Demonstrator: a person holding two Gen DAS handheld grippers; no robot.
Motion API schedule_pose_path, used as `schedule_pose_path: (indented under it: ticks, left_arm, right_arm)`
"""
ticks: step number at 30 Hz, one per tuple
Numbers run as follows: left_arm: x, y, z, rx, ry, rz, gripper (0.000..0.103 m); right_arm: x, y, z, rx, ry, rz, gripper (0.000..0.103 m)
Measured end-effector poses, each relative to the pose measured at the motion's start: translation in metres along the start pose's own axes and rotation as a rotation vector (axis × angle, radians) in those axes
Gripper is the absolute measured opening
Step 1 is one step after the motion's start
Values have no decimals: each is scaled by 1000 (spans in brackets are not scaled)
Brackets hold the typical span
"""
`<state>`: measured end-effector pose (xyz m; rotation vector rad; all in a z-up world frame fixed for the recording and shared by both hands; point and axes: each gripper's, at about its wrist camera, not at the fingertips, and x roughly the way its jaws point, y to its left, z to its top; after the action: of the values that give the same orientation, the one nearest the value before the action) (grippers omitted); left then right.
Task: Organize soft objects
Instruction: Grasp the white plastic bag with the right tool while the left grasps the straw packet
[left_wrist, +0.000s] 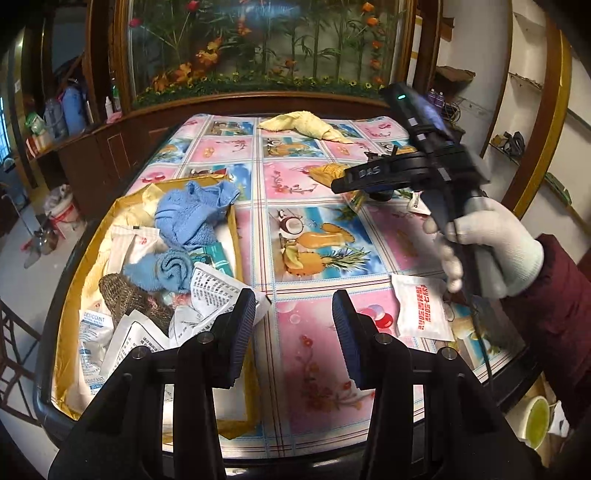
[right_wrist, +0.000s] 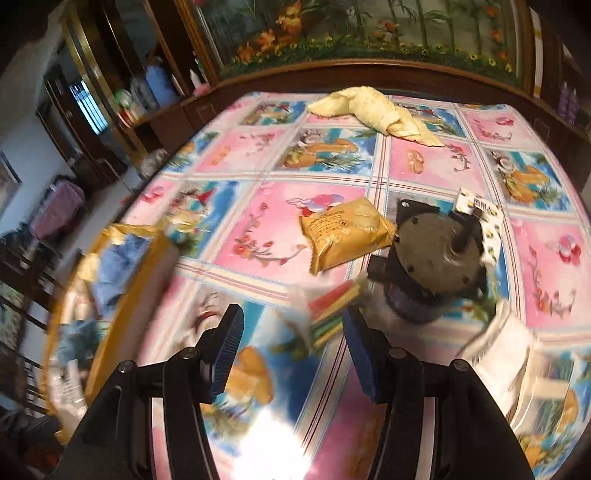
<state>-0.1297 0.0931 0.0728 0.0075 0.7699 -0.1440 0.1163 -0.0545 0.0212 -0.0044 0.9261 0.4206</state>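
Note:
A gold cardboard box (left_wrist: 236, 236) on the table's left holds blue cloths (left_wrist: 192, 218), a brown knitted piece (left_wrist: 125, 295) and white sachets (left_wrist: 92, 332); it also shows blurred in the right wrist view (right_wrist: 147, 266). My left gripper (left_wrist: 293, 325) is open and empty, next to the box's right wall. My right gripper (right_wrist: 291, 343) is open and empty above the table, seen from outside in the left wrist view (left_wrist: 347, 182). A yellow towel (right_wrist: 373, 110) lies at the far edge. A yellow packet (right_wrist: 343, 232) and a striped packet (right_wrist: 325, 314) lie ahead of it.
A dark round device (right_wrist: 436, 258) stands on the table right of the right gripper. White sachets (left_wrist: 421, 310) lie at the right; one also shows in the right wrist view (right_wrist: 498, 343). A wooden cabinet (left_wrist: 258, 99) with fake flowers backs the table. A green cup (left_wrist: 535, 421) sits below the right edge.

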Motion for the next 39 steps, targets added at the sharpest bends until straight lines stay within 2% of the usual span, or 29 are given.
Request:
schedule_pose_path:
  ticks: [2,4,6,8,10,12,14,15,17,18,19,20,21,22,23,25,30,34,39]
  left_arm:
    - [1,4,0,-10,4,-7,43]
    - [1,6,-2,-11,8,-8,43]
    - [2,8,-3,-15,13,-13,43]
    - [4,9,-4,-20,18,-18,43]
    - [3,9,-4,-24,20,-31,43]
    - [3,7,-4,-21,22,-46,43]
    - [1,4,-3,-13,21,-56,43]
    - [1,2,-3,-8,21,-60,43]
    - [3,-3,0,-5,32,-77,43]
    - [4,-5,4,-8,39,-92,43]
    - [6,-8,9,-13,44,-106,43]
    - [7,-11,17,-18,42,-124,43]
    - [10,-15,26,-15,36,-142,43]
    - [15,-19,36,-6,39,-147,46]
    - [22,-24,46,5,47,-138,53]
    - [39,-36,65,33,54,-133,57]
    - [101,-54,96,72,99,-129,57]
    - [147,-64,105,125,136,-92,57]
    - [181,-72,118,180,125,-41,57]
  right_arm:
    - [13,3,3,-16,9,-69,50]
    - [22,4,3,-37,16,-106,33]
    - [20,2,0,-37,17,-106,32]
    - [16,-3,-4,-31,45,-59,22]
    - [8,-9,-13,-22,76,0,22]
    - [3,-16,-29,-1,156,101,21]
    - [-10,-17,-48,-35,192,197,22]
    - [-20,-21,-56,-31,188,236,22]
    - [-46,-37,-61,31,113,265,23]
    - [-56,-46,-61,61,78,257,25]
    - [-67,-57,-61,92,32,225,32]
    - [-77,-70,-60,126,-24,163,44]
    - [-83,-79,-60,148,-57,113,52]
    - [-87,-89,-60,171,-83,56,64]
    - [-88,-99,-60,195,-100,3,66]
    - [-85,-113,-62,226,-108,-53,66]
    - [-55,-129,-63,282,-62,-88,66]
    - [-43,-126,-55,229,-65,-141,66]
    - [-39,-126,-52,187,-77,-160,68]
